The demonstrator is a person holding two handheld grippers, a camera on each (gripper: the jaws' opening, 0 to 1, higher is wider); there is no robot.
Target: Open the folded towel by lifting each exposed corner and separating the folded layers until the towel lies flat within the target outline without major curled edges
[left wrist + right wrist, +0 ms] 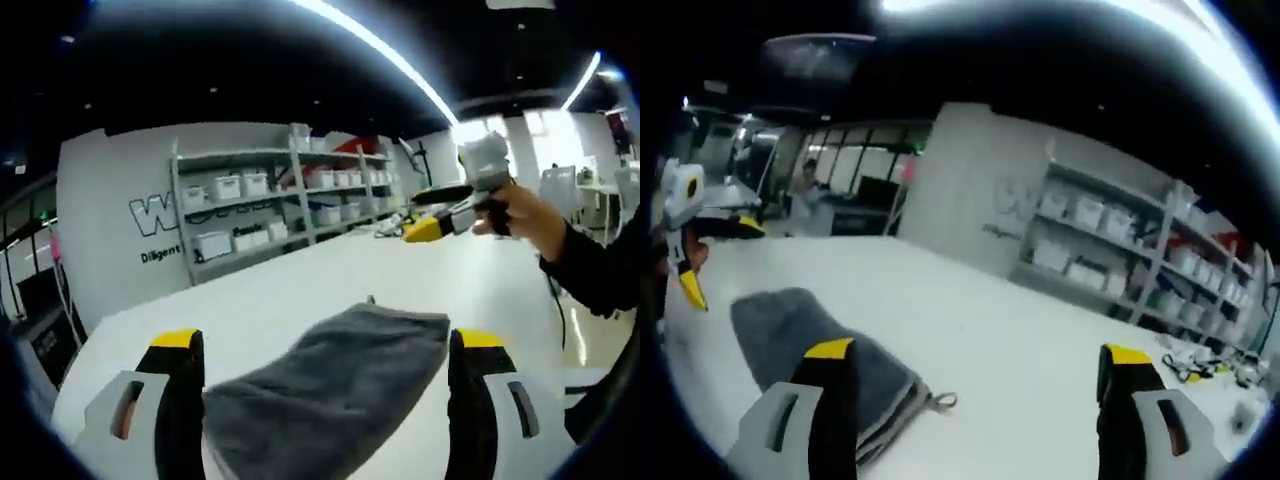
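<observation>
In the left gripper view, the left gripper [325, 375] hangs over the near part of the white table [300, 290], its yellow-tipped jaws spread wide and holding nothing. Between them, on the tabletop, lies the folded grey towel [340, 385]; it runs from the near edge toward the middle, and its far end has a small loop at one corner. The jaws do not touch it, as far as can be told.

Further back over the table, toward its far right side, a hand [520, 215] holds the right gripper [430, 212] up in the air, well apart from the towel. Its jaws point sideways and look parted.

In the right gripper view, the right gripper [975, 385] has its jaws wide apart with nothing between them but bare table [1020, 330]. The towel [810, 345] lies near the table's left side, partly behind the left-hand jaw; its stacked layers show at the near corner, where the loop [943, 402] sticks out. The left gripper [690, 255] shows at the far left edge; whether its jaws are parted cannot be told from here.

Beyond the table's far edge stands a shelf [290, 195] against the wall, carrying rows of white bins [240, 185]. What they contain cannot be made out. A few small items [1200, 370] lie near the table's far right corner, too small to tell.
</observation>
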